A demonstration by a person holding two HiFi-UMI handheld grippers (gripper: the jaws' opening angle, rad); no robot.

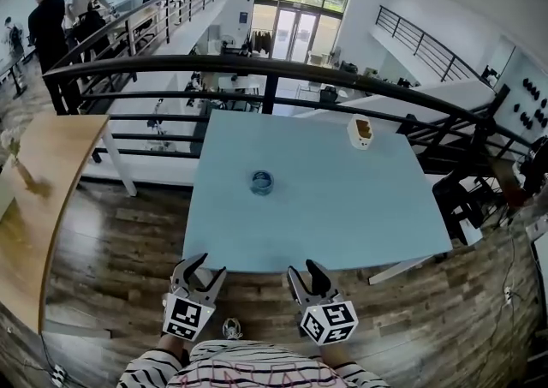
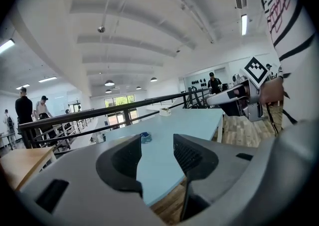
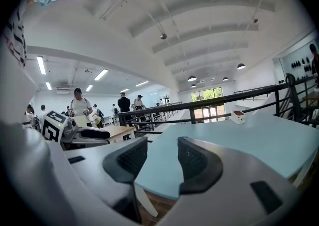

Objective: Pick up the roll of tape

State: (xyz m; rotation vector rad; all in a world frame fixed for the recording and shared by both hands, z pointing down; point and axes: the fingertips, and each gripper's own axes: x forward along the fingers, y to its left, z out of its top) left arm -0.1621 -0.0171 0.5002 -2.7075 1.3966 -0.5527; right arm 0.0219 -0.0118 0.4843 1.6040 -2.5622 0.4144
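Tape roll [image 1: 262, 182] lying near middle of pale blue table [image 1: 342, 206], small white box [image 1: 360, 132] toward its far edge. Left gripper [image 1: 210, 265] and right gripper [image 1: 306, 268] just short of table's near edge, jaws wide apart, empty.

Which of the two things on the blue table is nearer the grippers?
The round blue roll of tape, in the middle; the white box sits farther back, near the far edge.

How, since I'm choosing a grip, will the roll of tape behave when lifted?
Probably light and stiff: the roll of tape is a small ring. Lying flat on the table, it likely won't roll but may slide if nudged.
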